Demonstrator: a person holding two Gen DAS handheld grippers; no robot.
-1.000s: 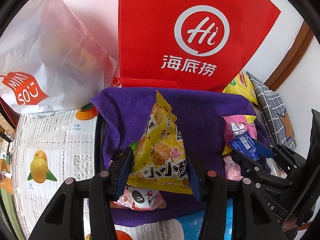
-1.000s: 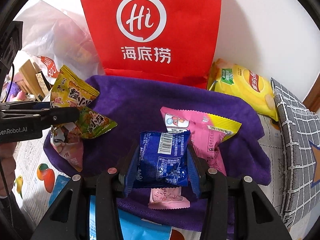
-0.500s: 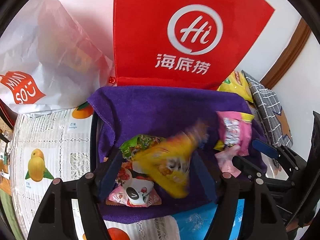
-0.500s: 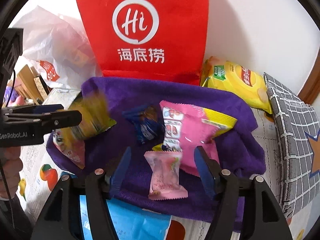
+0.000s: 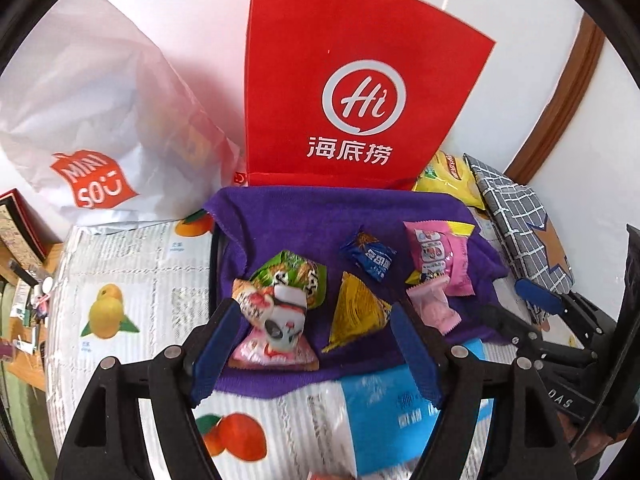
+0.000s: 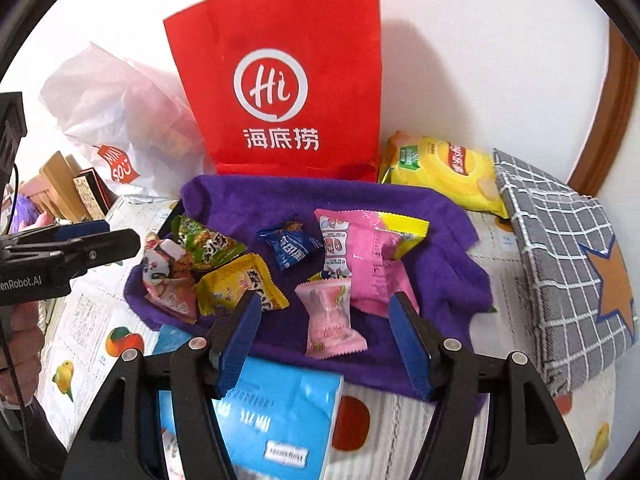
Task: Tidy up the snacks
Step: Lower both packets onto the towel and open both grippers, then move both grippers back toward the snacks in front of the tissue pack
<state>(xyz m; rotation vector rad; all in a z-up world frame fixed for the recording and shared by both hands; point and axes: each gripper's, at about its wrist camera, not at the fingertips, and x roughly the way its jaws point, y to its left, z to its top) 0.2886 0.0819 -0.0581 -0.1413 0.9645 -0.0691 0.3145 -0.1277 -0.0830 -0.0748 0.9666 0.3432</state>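
Observation:
Several snack packets lie on a purple cloth (image 5: 304, 216) (image 6: 440, 276). A yellow packet (image 5: 356, 312) (image 6: 240, 284) lies near the front beside a green packet (image 5: 296, 276) (image 6: 208, 244) and a pink-and-white panda packet (image 5: 276, 332) (image 6: 168, 280). A small blue packet (image 5: 370, 260) (image 6: 294, 246) lies in the middle. A large pink packet (image 5: 438, 256) (image 6: 364, 256) and a small pink candy packet (image 5: 434, 308) (image 6: 330, 320) lie to the right. My left gripper (image 5: 316, 320) is open and empty above the cloth's front. My right gripper (image 6: 324, 316) is open and empty over the small pink packet.
A red paper bag (image 5: 352, 92) (image 6: 288, 80) stands behind the cloth against the wall. A white plastic bag (image 5: 92, 128) is at the left. A yellow chips bag (image 6: 444, 168) and a grey checked pouch (image 6: 568, 264) lie at the right. A blue package (image 6: 272, 412) lies at the front.
Both grippers opened and drew back. The yellow packet dropped from the left gripper and the blue packet from the right one; both now lie on the purple cloth.

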